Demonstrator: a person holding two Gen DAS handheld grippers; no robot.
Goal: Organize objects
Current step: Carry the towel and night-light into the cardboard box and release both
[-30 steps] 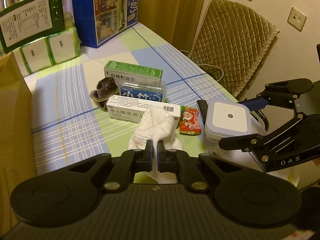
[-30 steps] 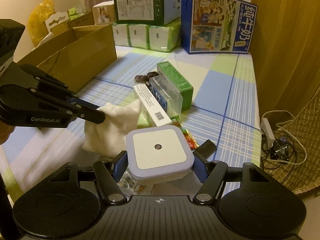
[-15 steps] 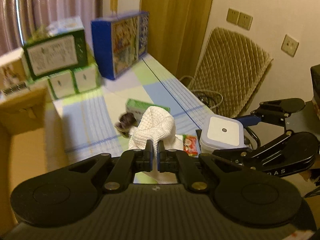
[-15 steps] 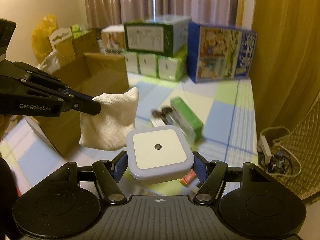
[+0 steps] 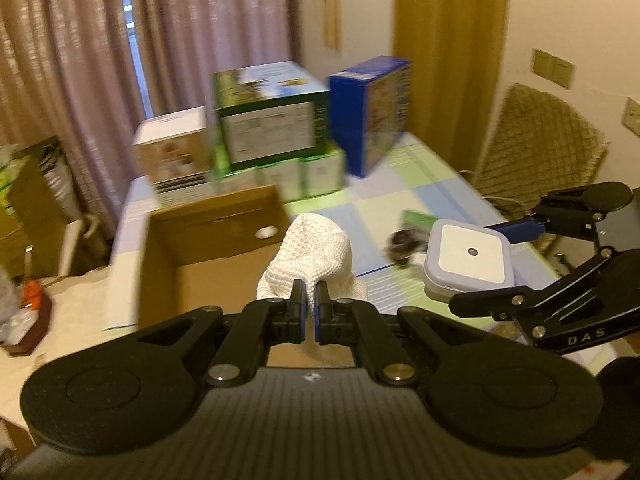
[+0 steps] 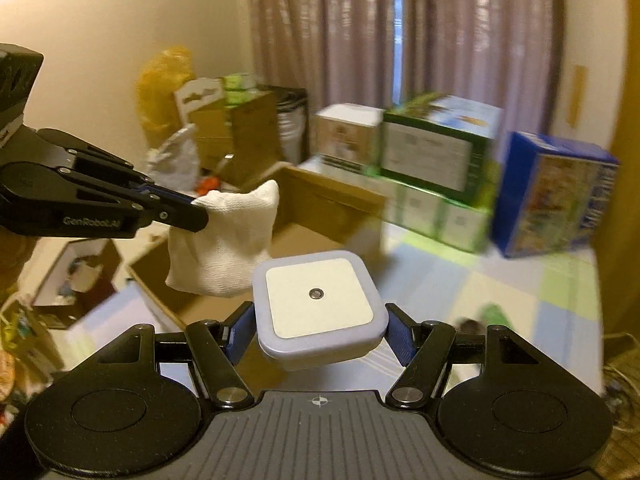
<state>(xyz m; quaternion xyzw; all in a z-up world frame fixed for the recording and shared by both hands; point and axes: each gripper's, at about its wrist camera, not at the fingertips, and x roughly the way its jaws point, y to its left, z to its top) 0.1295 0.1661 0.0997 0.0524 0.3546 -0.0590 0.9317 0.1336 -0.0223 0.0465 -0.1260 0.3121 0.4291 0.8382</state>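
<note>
Below, the open brown cardboard box waits on the table. The left gripper is pinched tight on a soft, light white knitted cloth that droops over it. The right gripper clamps a rigid, smooth lavender square plastic device by its sides, where it could slip.
</note>
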